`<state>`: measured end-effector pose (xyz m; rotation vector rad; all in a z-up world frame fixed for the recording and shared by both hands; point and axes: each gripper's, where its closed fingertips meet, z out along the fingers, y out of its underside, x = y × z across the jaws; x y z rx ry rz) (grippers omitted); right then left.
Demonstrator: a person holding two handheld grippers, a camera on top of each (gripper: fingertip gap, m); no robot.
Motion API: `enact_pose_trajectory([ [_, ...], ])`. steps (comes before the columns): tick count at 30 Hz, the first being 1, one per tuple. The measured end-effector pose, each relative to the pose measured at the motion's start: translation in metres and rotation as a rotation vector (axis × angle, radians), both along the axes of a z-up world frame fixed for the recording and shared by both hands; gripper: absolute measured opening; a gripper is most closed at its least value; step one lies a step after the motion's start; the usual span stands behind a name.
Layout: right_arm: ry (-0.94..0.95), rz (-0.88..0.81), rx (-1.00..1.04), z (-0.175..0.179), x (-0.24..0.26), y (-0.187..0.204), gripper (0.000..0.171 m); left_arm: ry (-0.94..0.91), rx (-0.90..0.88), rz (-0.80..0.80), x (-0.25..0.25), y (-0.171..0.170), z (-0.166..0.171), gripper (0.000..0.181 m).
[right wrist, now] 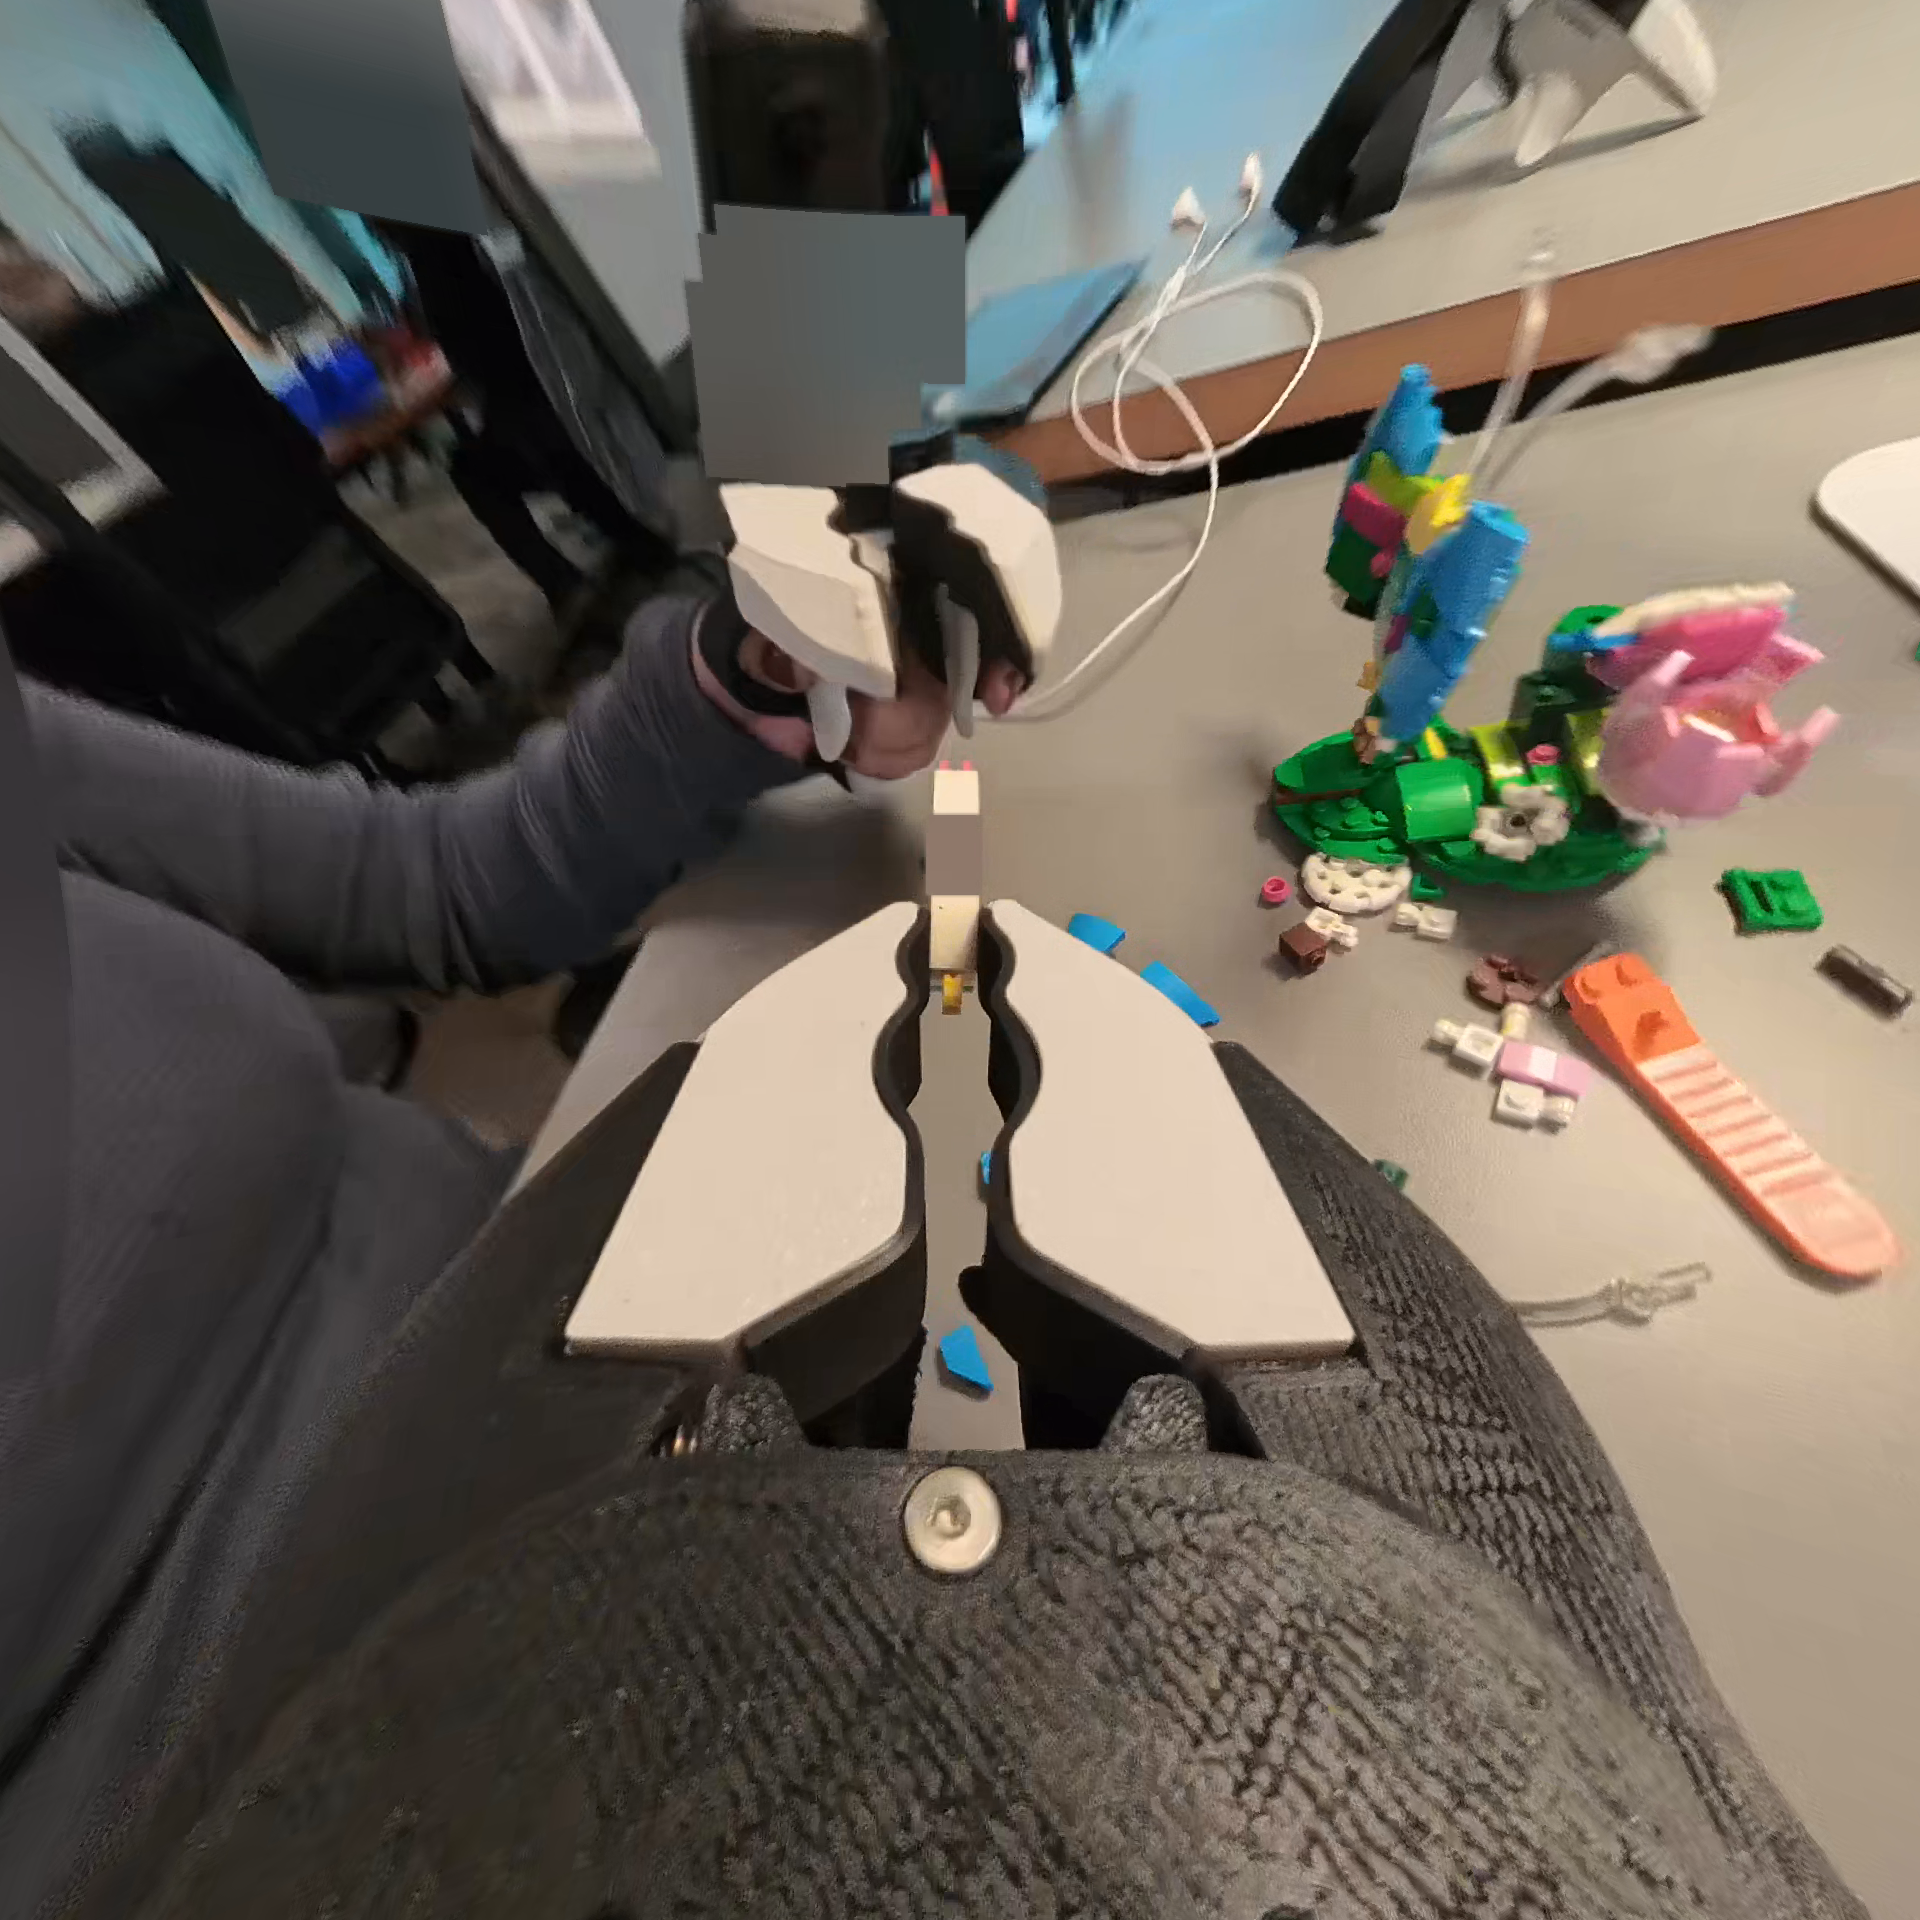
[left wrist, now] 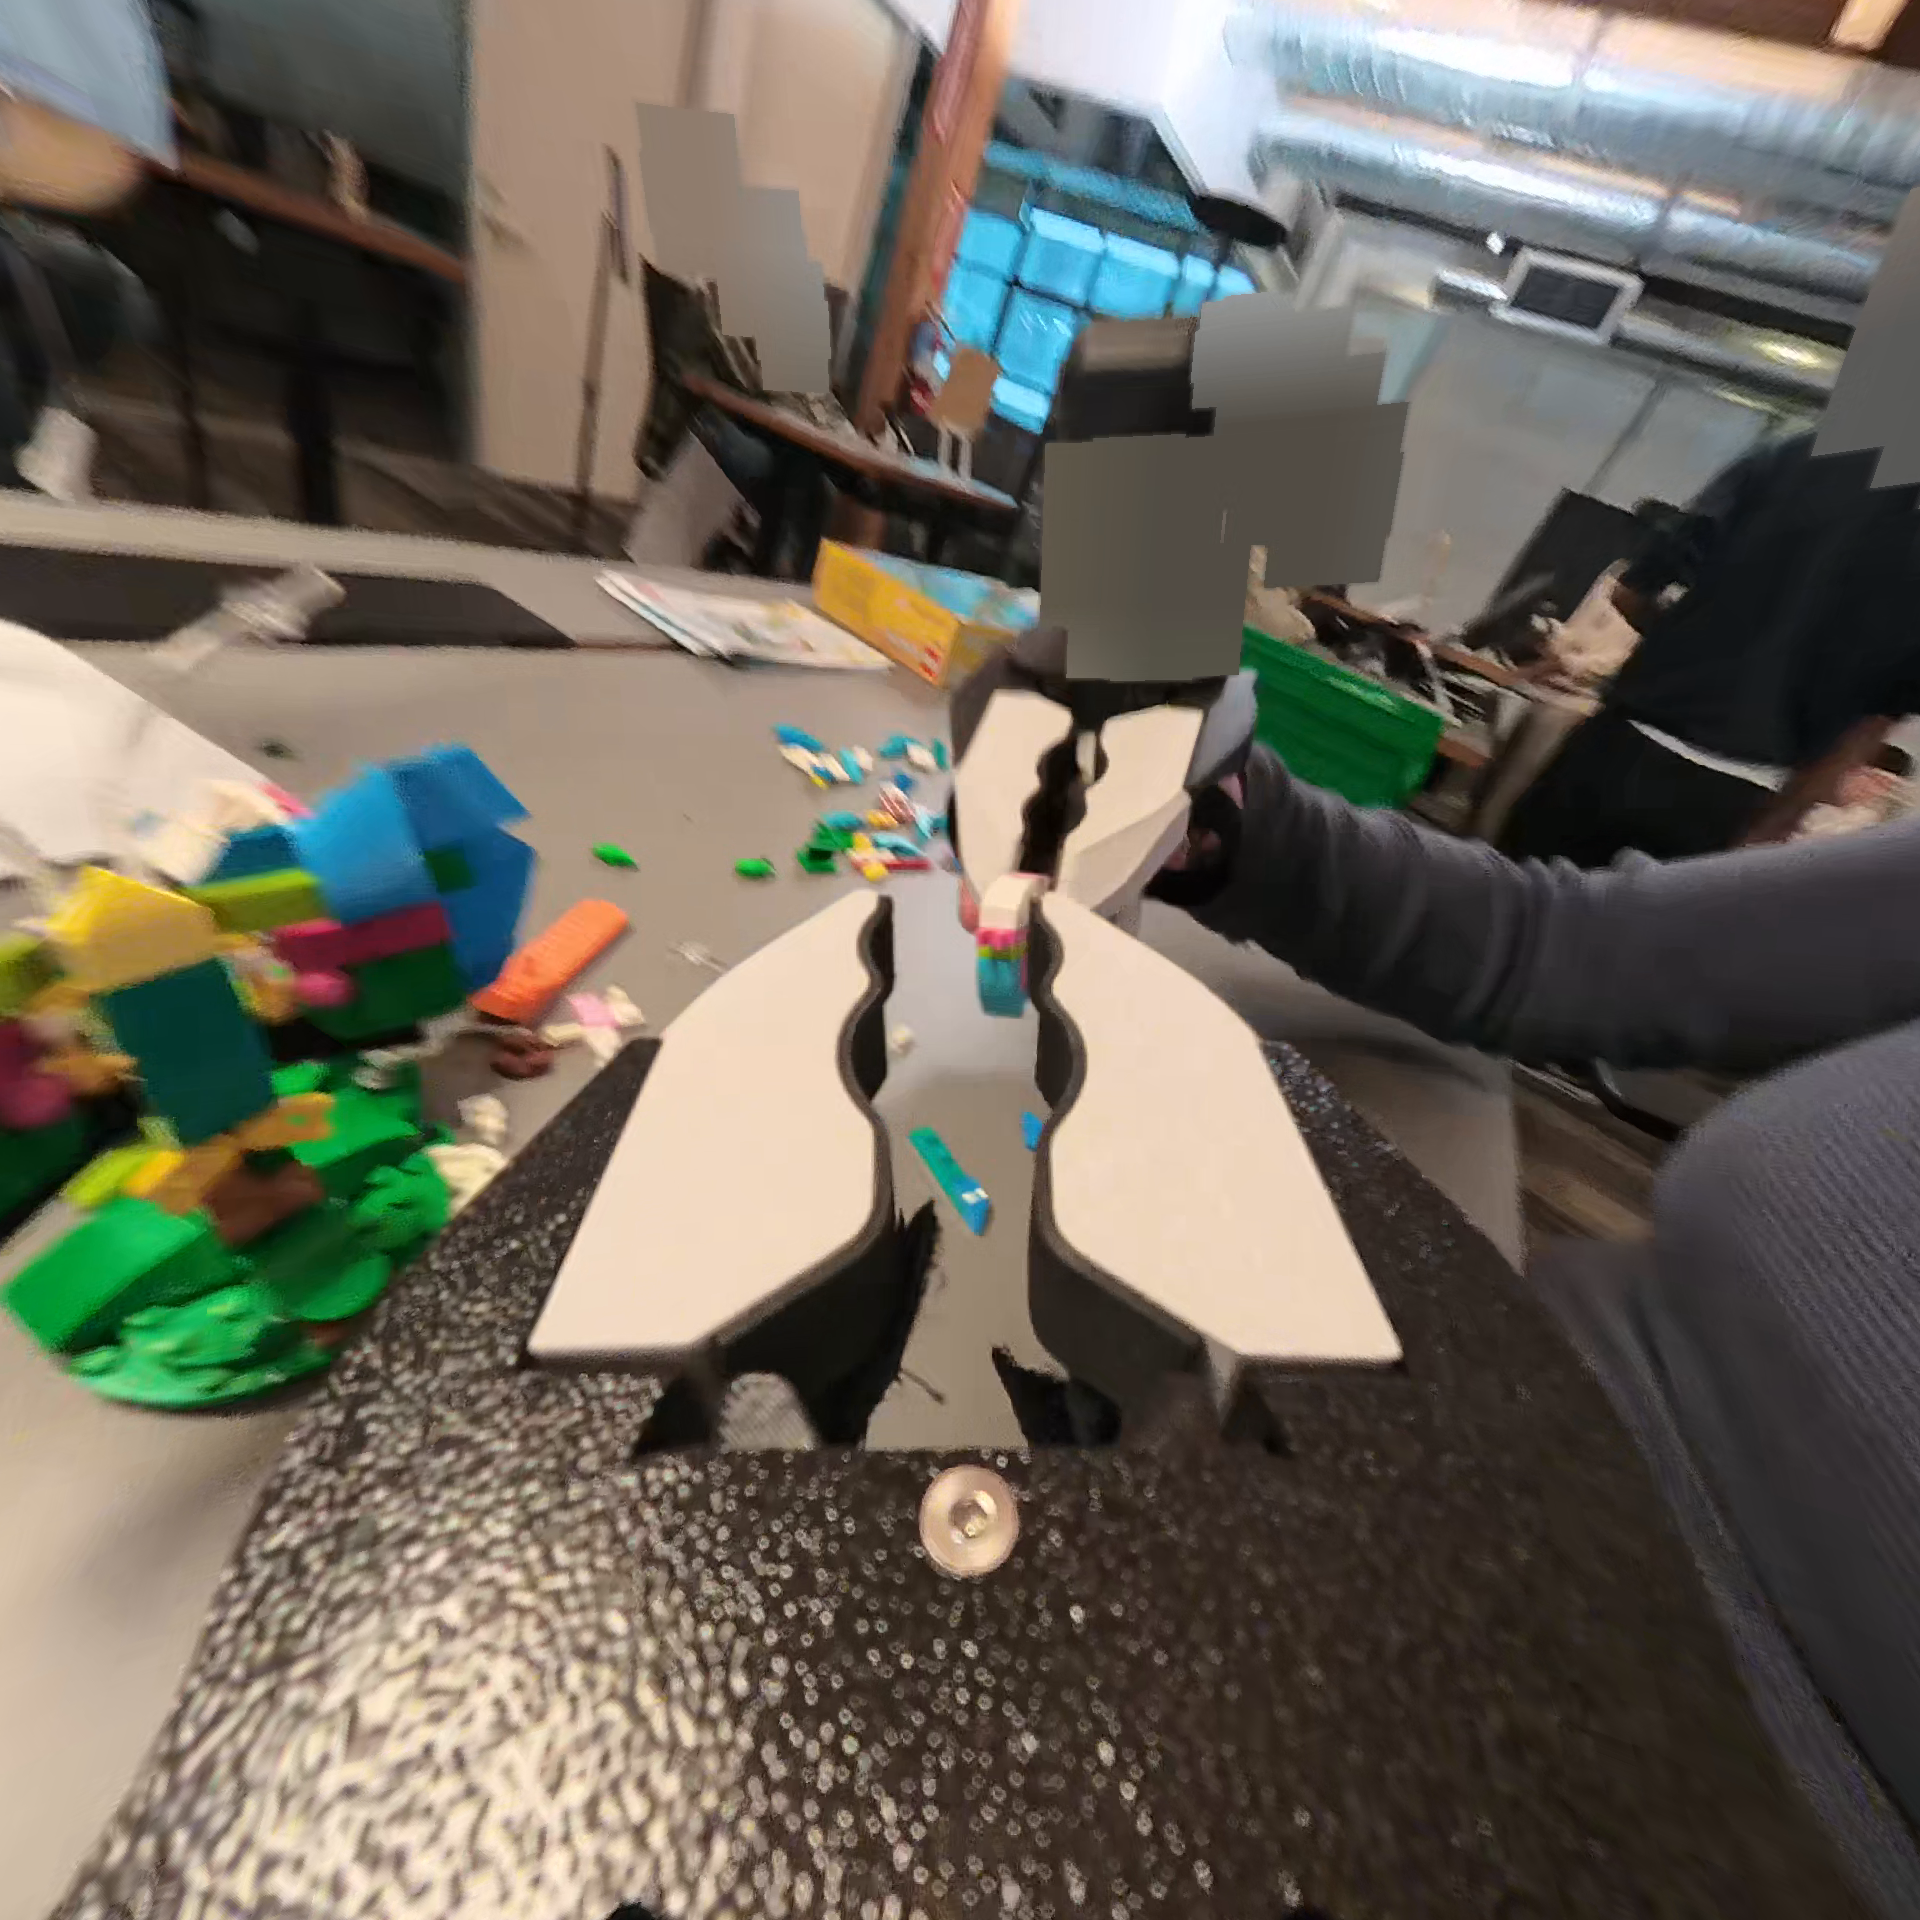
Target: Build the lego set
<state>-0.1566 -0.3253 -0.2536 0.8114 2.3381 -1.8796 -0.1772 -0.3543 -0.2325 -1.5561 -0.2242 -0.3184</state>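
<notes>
My right gripper [right wrist: 954, 920] is shut on a small white, yellow and pink lego stack [right wrist: 956, 798] that sticks out past its tips. In the left wrist view the right gripper [left wrist: 1044, 862] holds that stack [left wrist: 1003, 940] between the tips of my left gripper [left wrist: 961, 914]. The left jaws stand apart, wider than the stack, and grip nothing. The left gripper also shows in the right wrist view [right wrist: 888, 582], just beyond the stack. The part-built flower model [left wrist: 260, 1039] stands on its green base on the grey table [right wrist: 1507, 748], to my left gripper's left.
An orange brick separator [right wrist: 1725, 1122] and loose small pieces [right wrist: 1351, 904] lie near the model. More loose pieces [left wrist: 862, 810], a yellow box [left wrist: 914, 613] and a booklet [left wrist: 738, 623] lie farther back. White earphones [right wrist: 1174, 343] lie on the table. The table's near edge is below both grippers. Spacing between my two grippers at the tips: around 5 cm.
</notes>
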Motion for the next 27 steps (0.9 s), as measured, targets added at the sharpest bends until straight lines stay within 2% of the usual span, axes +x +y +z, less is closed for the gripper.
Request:
enact_pose_trajectory([
  [5,-0.066,-0.099,-0.297,0.008,-0.019,0.035,0.006,0.165,0.162,0.309,-0.037,-0.01,0.038,0.026],
  [9,0.051,-0.21,-0.457,0.016,-0.034,0.062,0.007,0.411,0.219,0.58,-0.059,-0.004,0.063,0.025],
  [12,0.151,-0.319,-0.522,0.02,-0.045,0.082,0.006,0.629,0.246,0.692,-0.061,0.014,0.078,0.023],
  [15,0.205,-0.39,-0.598,0.026,-0.046,0.097,0.006,0.767,0.267,0.669,-0.051,0.043,0.082,0.021],
  [18,0.229,-0.418,-0.648,0.03,-0.044,0.106,0.006,0.793,0.292,0.63,-0.044,0.062,0.077,0.021],
  [27,0.191,-0.424,-0.732,0.031,-0.046,0.115,0.006,0.768,0.269,0.506,-0.027,0.07,0.046,0.02],
])
